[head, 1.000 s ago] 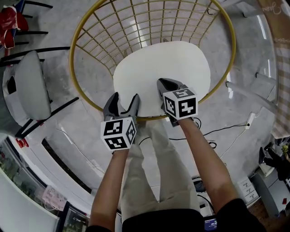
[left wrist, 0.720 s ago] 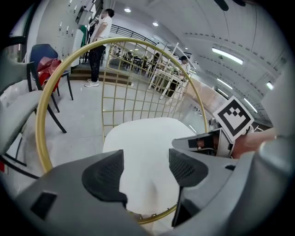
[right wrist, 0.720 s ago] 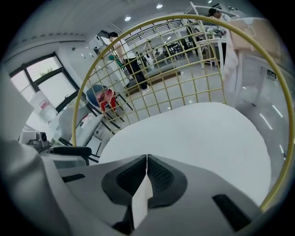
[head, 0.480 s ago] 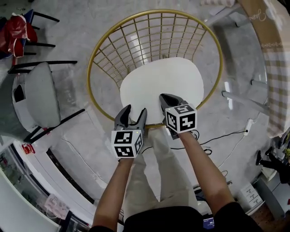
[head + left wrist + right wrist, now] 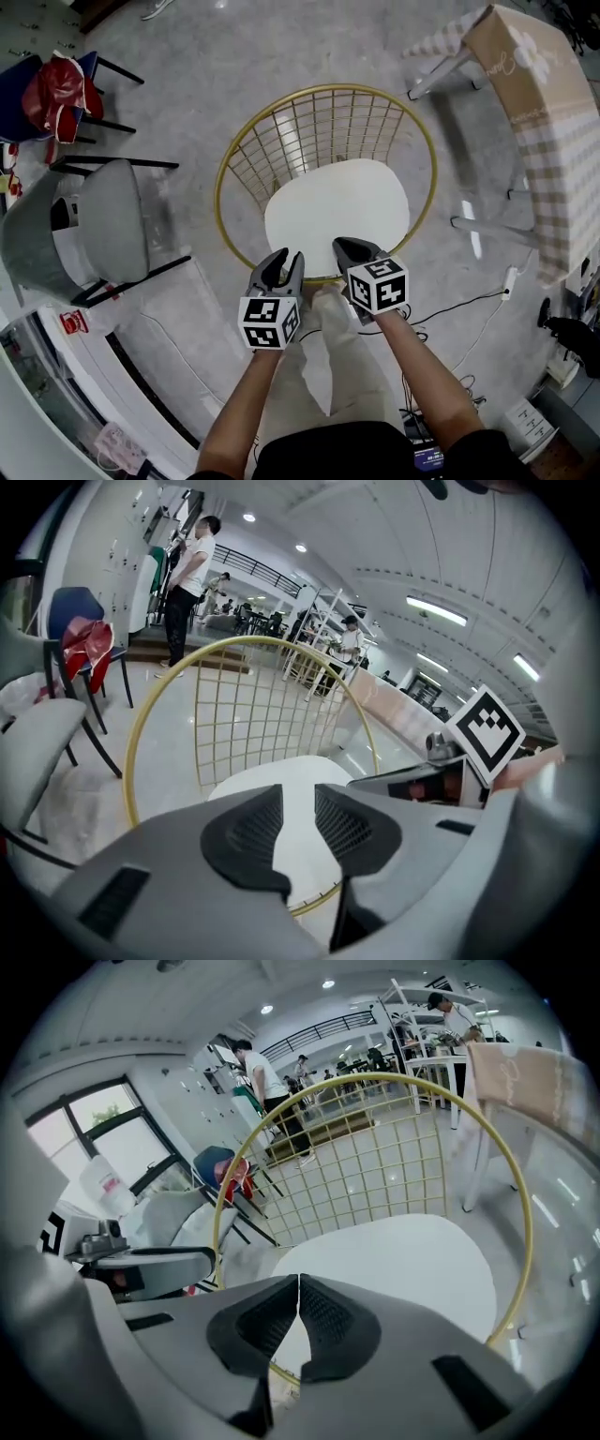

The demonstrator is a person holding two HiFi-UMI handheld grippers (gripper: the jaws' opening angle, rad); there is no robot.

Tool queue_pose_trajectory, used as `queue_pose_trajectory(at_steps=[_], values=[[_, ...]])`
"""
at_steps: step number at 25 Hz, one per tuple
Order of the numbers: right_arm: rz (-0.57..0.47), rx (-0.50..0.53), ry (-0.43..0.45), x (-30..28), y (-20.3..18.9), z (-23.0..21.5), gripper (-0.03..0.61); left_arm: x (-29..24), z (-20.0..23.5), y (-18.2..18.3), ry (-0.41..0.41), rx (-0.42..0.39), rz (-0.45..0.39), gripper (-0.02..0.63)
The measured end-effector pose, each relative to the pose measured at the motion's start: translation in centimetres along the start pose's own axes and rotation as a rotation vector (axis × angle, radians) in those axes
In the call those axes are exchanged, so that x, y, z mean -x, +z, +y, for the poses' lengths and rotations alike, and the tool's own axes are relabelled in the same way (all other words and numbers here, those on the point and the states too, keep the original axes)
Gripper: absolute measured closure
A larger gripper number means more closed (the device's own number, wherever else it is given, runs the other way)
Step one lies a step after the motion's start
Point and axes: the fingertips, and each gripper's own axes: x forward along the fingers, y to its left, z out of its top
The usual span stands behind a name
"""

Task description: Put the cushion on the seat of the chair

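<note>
Left gripper [image 5: 281,262] empty, just closing, narrowly apart; right gripper [image 5: 348,250] together; cushion [image 5: 337,216] on chair [image 5: 330,88], perhaps marble floor [image 5: 234,56].

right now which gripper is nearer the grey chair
Left. The left gripper, whose jaws have just been closing on nothing, hangs between the grey chair and the right gripper, which is farther off by the cushion's front edge.

Cushion [image 5: 337,216]: white, matt, smooth, no weave visible.
Chair [image 5: 326,87]: thin wire hoop and grid, metal, gold finish, slight sheen.
Floor [image 5: 187,56]: grey, mottled, stone-like, polished, reflects the ceiling lights.
Far right, table cover [image 5: 553,122]: checked cloth, matt.
Left, grey chair [image 5: 112,220]: matt seat, black legs.
</note>
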Motion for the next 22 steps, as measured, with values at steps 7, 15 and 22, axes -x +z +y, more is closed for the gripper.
queue_pose_trajectory(at_steps=[7, 15, 22], values=[[-0.029, 0.033, -0.021, 4.1, 1.2, 2.1, 0.557, 3.4, -2.2, 2.6, -0.057, -0.027, -0.033, 0.573], [-0.077, 0.072, -0.025, 7.9, 2.9, 5.5, 0.557, 6.6, -5.1, 4.8, -0.108, -0.113, -0.051, 0.607], [-0.118, 0.119, -0.036, 11.6, 4.4, 8.4, 0.557, 10.1, -6.7, 7.2, -0.142, -0.140, -0.081, 0.609]])
